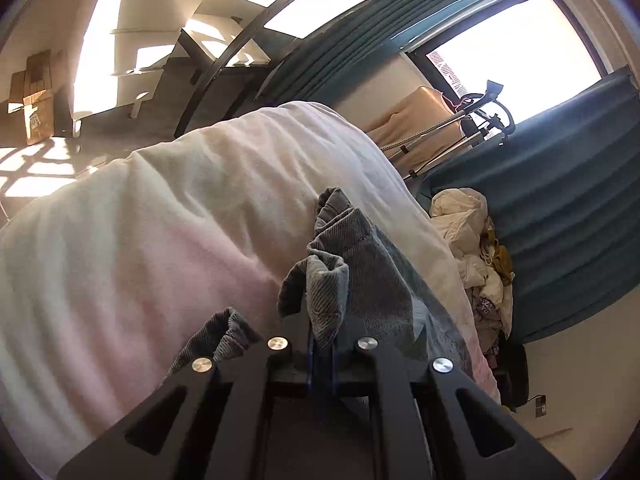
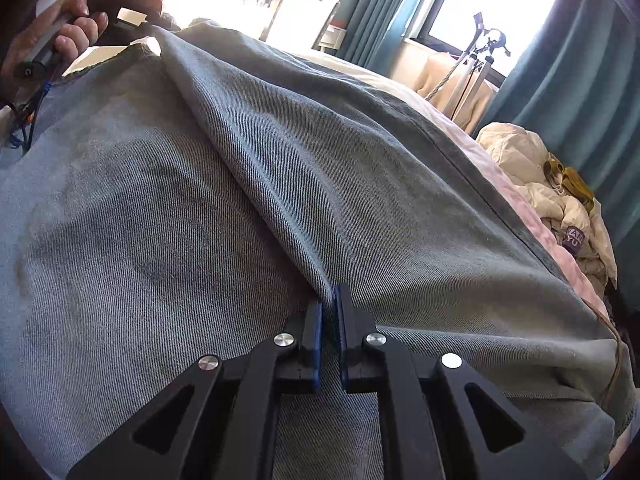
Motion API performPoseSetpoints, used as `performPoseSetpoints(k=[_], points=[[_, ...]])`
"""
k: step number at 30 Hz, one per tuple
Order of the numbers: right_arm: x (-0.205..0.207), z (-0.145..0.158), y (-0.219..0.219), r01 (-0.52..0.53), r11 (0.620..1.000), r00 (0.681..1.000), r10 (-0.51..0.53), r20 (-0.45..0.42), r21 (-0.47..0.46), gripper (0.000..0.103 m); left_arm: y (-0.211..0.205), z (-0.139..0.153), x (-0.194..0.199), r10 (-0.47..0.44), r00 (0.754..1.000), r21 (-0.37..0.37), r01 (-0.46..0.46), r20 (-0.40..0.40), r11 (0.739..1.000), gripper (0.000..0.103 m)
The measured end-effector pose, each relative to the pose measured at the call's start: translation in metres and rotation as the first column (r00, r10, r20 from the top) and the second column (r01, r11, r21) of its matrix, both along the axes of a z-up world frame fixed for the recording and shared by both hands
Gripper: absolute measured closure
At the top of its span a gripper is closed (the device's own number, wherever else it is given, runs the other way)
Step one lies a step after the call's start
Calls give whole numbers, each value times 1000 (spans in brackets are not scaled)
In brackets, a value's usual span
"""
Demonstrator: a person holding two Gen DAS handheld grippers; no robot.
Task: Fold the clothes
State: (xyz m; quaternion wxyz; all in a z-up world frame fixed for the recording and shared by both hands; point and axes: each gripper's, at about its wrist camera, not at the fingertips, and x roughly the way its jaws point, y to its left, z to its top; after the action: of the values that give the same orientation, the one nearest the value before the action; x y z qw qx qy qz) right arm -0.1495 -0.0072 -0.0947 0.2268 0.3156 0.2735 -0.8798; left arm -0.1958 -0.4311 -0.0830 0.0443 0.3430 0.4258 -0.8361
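Right gripper (image 2: 329, 320): nearest the lens; jaws nearly together, pinching a raised ridge of the jeans (image 2: 248, 184).
Left gripper (image 1: 322, 344): jaws pressed together on a bunched edge of the same grey denim, which sticks up between the pads.
Jeans: spread over the bed (image 1: 140, 220), one fold running from the right pinch up toward the person's hand (image 2: 60, 36).
Why held so: two grips at separate points likely let the cloth be laid over as one flat panel.
Pile (image 2: 560, 200): unfolded laundry waits beside the bed, by the curtain (image 1: 560, 200).
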Motion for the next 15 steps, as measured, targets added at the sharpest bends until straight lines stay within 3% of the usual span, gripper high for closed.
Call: performPoseSetpoints(k=[3, 5, 8, 12, 14, 15], points=[[13, -8, -7, 28, 999, 995, -24, -94, 40, 95, 1, -3, 15, -29, 999, -25, 30, 41, 999, 95], [23, -17, -18, 47, 992, 983, -25, -180, 119, 94, 4, -7, 20, -87, 991, -36, 91, 104, 995, 91], [28, -22, -24, 61, 985, 973, -23, -229, 161, 94, 4, -3, 33, -155, 977, -53, 164, 147, 985, 84], [29, -22, -23, 65, 987, 971, -28, -237, 148, 94, -8, 22, 52, -144, 980, -98, 158, 135, 982, 76], [31, -23, -24, 70, 985, 968, -29, -250, 157, 94, -15, 39, 54, -140, 986, -140, 152, 94, 978, 57], [31, -23, -23, 70, 985, 968, -29, -250, 156, 94, -18, 48, 54, -134, 988, -167, 144, 71, 975, 54]])
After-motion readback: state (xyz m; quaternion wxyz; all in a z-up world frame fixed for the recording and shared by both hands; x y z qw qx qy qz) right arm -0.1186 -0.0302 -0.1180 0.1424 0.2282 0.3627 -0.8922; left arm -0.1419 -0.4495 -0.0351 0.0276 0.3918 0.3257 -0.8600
